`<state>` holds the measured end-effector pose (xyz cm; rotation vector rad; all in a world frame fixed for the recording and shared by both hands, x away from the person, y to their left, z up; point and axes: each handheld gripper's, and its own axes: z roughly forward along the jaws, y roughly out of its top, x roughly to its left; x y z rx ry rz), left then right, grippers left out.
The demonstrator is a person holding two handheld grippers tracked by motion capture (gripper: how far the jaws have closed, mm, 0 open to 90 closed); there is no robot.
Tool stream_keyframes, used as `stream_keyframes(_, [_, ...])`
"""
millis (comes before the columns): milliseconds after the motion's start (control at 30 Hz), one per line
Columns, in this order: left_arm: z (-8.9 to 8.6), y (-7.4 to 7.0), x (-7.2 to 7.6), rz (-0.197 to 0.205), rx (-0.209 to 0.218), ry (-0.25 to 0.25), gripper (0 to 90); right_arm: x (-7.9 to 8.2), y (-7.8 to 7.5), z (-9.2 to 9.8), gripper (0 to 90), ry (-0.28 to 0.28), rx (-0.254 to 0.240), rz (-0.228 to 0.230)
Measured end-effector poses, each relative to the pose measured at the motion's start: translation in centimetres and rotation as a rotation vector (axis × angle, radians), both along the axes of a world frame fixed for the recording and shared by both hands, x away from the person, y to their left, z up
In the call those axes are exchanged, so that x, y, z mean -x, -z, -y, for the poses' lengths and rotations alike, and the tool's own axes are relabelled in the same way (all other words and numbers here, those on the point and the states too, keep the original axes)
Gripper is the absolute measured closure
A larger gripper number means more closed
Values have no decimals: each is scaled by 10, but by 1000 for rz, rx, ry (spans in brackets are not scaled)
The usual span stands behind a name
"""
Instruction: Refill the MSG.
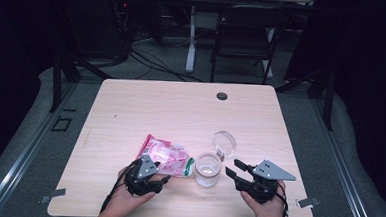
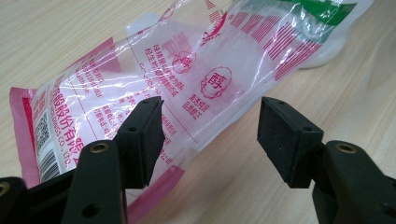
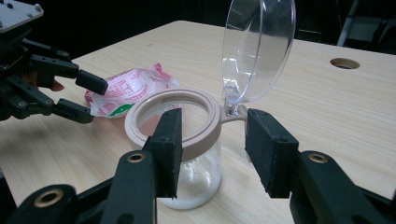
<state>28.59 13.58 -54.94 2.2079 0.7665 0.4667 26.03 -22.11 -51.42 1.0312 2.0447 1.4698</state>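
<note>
On the near surface (image 1: pixel 131 105):
Bag: pink-printed clear plastic packet (image 2: pixel 187 79), left of your glass jar (image 3: pixel 187 154), lid hinged up.
Left hand-held gripper (image 2: pixel 210 126): wide, over packet.
Right hand-held gripper (image 3: pixel 212 144): wide, at jar, not gripping.

bag (image 2: pixel 196 79) cut off by top edge, jar (image 3: pixel 187 158) base behind fingers (image 3: pixel 166 149)

A clear jar (image 1: pixel 208 170) with its lid (image 1: pixel 224 143) flipped up stands between the 2 open grippers, left gripper (image 1: pixel 163 178) touching a pink packet (image 1: pixel 166 156), right gripper (image 1: pixel 232 168) just beside the jar
</note>
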Motion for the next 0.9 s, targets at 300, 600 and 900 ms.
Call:
stream_keyframes(300, [7,10,-10,57,-68,-36,421,0,0,0,562,1,2,6])
stream_keyframes(600, [17,15,-14,79,-88,-41,436,0,1,-1,560,-2,3,5])
stream_keyframes(900, [20,16,-22,68,-101,-60,525,0,1,-2,559,-5,3,7])
